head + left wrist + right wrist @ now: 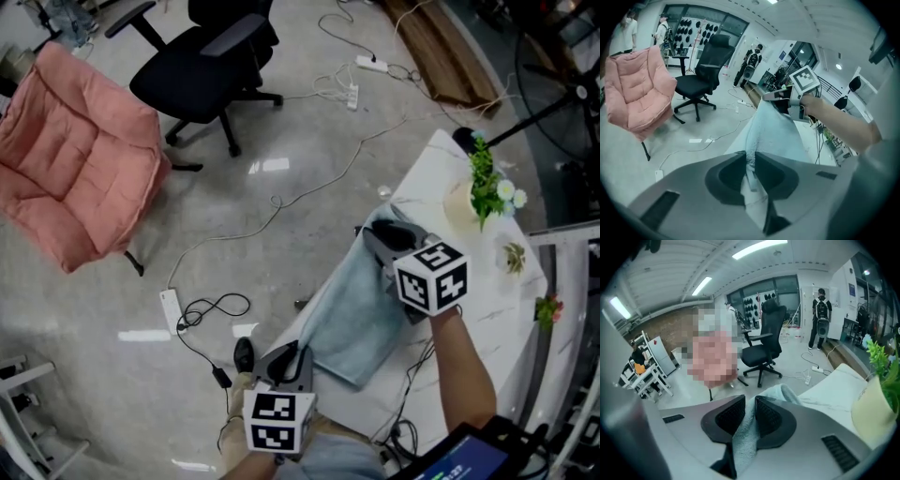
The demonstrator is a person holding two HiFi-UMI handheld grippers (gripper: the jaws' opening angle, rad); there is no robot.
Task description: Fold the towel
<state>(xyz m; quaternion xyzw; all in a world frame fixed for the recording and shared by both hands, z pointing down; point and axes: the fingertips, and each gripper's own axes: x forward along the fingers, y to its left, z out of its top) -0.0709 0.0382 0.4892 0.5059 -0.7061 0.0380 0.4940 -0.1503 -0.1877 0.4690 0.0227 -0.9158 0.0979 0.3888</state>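
Two narrow grips: left tool (750,154) and right tool (750,399) on towel (361,319) edges, pinched parts hidden.

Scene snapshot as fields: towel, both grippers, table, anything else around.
towel: light blue terry towel, stretched between both grippers at the table's edge
left gripper: jaws shut on the towel
right gripper: jaws shut on the towel
table: white marble-look table
on table: green plant in pale pot
floor: pink padded chair, black office chair

no legible text, labels or numbers, marker patterns only
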